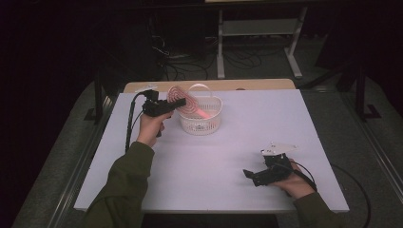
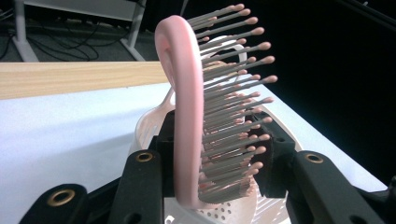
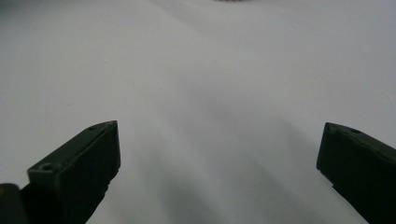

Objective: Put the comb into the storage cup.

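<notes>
- The tabletop [image 1: 214,156] is a plain white sheet, with a strip of bare wood along the edge beyond the left gripper; the room around it is dark, with grey floor, loose cables and the legs of a pale metal frame [image 1: 259,33] farther back.
- A white perforated basket [image 1: 202,118] with a hoop handle stands just beyond and below the left gripper [image 1: 179,101], well apart from the right gripper [image 1: 248,175].
- Bare white surface lies ahead of the right gripper [image 3: 219,140], with nothing between its jaws, which stand wide apart and released; the hand holding it rests on the tabletop near the person's edge.
- The left gripper [image 2: 217,154], held above the tabletop, is clenched on a pink hairbrush [image 1: 187,102]: in the left gripper view one pad sits against the smooth pink back and the other against the bristle side.
- The pink hairbrush [image 2: 189,107] has an oval, slotted head and grey bristles with rounded pink tips; it rises upright from the jaws in the left gripper view.
- In the high view it leans over the basket's rim, its lower end inside the basket.
</notes>
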{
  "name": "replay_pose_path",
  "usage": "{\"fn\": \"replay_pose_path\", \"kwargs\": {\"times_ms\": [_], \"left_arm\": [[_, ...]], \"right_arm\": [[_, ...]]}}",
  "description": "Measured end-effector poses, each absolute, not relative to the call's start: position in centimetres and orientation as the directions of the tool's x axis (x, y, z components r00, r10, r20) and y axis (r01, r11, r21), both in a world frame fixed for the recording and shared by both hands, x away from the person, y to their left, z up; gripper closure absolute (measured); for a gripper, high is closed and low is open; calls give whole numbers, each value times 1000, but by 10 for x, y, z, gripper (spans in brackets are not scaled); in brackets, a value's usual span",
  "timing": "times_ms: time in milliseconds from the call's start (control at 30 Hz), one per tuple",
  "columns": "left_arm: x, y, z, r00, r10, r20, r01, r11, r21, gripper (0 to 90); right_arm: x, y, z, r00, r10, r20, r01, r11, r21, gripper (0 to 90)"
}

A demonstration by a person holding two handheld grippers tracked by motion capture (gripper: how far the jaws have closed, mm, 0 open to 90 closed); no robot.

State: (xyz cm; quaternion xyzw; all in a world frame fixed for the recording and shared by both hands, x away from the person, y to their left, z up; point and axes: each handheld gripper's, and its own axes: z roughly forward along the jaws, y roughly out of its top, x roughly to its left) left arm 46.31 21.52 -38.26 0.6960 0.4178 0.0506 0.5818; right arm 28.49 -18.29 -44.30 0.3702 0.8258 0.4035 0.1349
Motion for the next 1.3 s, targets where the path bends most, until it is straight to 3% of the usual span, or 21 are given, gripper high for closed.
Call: {"fn": "replay_pose_path", "kwargs": {"times_ms": [767, 1300], "left_arm": [[457, 219, -379, 664, 698, -268, 448, -84, 890, 415], [443, 227, -377, 682, 712, -168, 392, -161, 906, 183]], "right_arm": [[283, -188, -443, -683, 727, 75, 502, 392, 771, 0], [282, -184, -442, -683, 727, 61, 496, 401, 771, 0]]}}
